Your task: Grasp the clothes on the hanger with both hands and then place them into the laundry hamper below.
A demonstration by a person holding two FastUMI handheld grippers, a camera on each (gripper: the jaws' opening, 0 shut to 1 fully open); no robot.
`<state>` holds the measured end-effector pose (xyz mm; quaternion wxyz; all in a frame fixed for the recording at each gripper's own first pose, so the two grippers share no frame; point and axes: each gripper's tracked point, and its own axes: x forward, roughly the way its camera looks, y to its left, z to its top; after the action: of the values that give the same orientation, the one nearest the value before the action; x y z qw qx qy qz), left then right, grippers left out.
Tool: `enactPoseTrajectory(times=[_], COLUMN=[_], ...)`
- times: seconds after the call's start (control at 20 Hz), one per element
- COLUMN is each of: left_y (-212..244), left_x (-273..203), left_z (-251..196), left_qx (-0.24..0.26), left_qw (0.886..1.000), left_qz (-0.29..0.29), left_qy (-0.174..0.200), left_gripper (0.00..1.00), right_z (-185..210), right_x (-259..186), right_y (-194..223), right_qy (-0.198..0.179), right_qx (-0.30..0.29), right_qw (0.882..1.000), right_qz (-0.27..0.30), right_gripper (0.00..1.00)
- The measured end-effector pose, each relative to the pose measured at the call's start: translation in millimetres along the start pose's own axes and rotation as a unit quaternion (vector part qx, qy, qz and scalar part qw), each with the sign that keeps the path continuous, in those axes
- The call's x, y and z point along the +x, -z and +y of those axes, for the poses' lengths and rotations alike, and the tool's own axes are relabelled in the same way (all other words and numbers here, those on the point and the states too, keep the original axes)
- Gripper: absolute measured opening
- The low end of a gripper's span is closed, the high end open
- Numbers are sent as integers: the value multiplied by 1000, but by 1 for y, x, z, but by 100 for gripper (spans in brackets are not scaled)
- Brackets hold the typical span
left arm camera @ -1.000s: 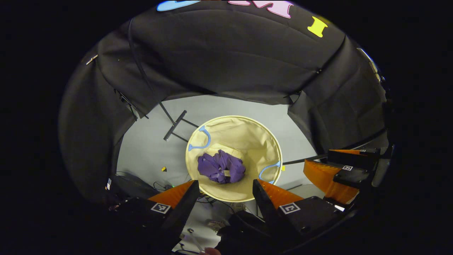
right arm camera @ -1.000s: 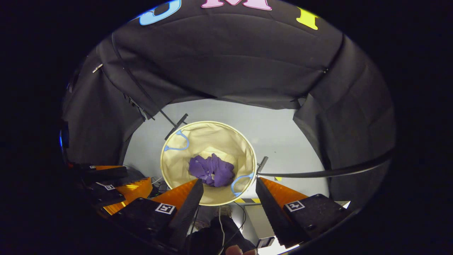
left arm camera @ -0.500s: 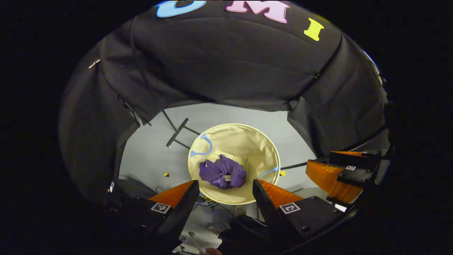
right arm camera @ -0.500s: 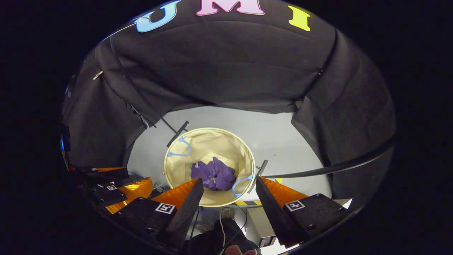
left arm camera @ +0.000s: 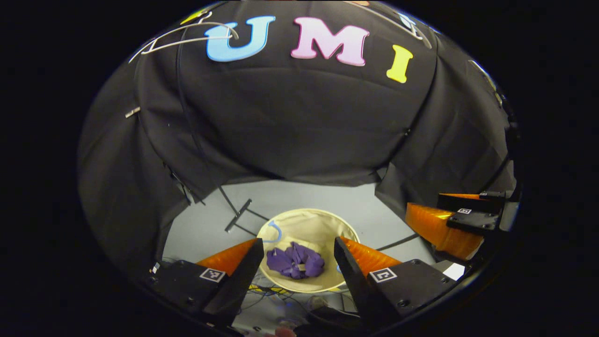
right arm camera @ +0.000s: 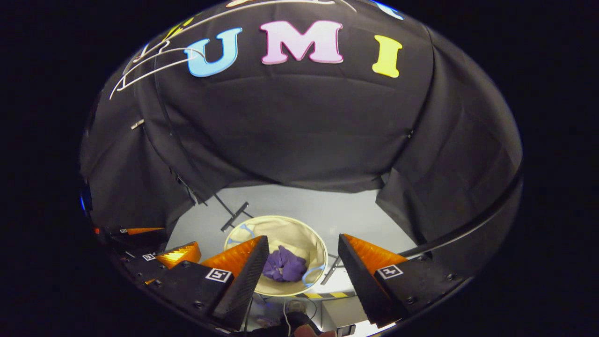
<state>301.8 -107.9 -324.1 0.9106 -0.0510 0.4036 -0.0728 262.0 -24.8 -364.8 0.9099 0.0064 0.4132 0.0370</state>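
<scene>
A crumpled purple garment (left arm camera: 295, 264) (right arm camera: 284, 268) lies at the bottom of a round cream laundry hamper (left arm camera: 323, 224) (right arm camera: 295, 228) with blue handles, standing on the grey floor. My left gripper (left arm camera: 295, 269) hangs open high above the hamper, nothing between its fingers. My right gripper (right arm camera: 299, 274) is open too, likewise well above the hamper; it also appears at the right edge of the left gripper view as the right gripper (left arm camera: 456, 220). The left gripper (right arm camera: 154, 252) shows at the lower left of the right gripper view. A bare white wire hanger (left arm camera: 182, 37) (right arm camera: 149, 65) hangs at the upper left.
A black metal stand foot (left arm camera: 237, 215) (right arm camera: 234, 216) rests on the floor left of the hamper. A dark rail (right arm camera: 468, 229) crosses at the right. Cables (left arm camera: 276, 292) and a grey box (right arm camera: 341, 313) lie on the floor near the hamper's front.
Both grippers have risen and tilted up: the hamper with the purple garment has shrunk and slid lower in both views, and the wire hanger has come into sight at the top left.
</scene>
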Motion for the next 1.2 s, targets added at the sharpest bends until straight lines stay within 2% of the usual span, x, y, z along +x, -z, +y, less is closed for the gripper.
enactPoseTrajectory(times=[0.2, 0.45, 0.75, 1.2], left_y=[-43, -81, -97, -107], left_x=[-44, -108, -164, -235], left_z=[0, 2, -2, 8], left_qx=[4, 21, 35, 15], left_qw=[998, 989, 979, 964], left_qz=[-67, -145, -201, -266], left_qy=[0, -1, 5, 19], left_gripper=[96, 95, 95, 95], right_z=[4, 11, 27, 55], right_x=[-35, -87, -148, -228], right_y=[-30, -68, -105, -137], right_qy=[-3, 3, 11, 26], right_qx=[-14, -21, -23, -39], right_qw=[999, 994, 985, 962], right_qz=[-46, -108, -173, -271], right_gripper=[96, 96, 96, 99])
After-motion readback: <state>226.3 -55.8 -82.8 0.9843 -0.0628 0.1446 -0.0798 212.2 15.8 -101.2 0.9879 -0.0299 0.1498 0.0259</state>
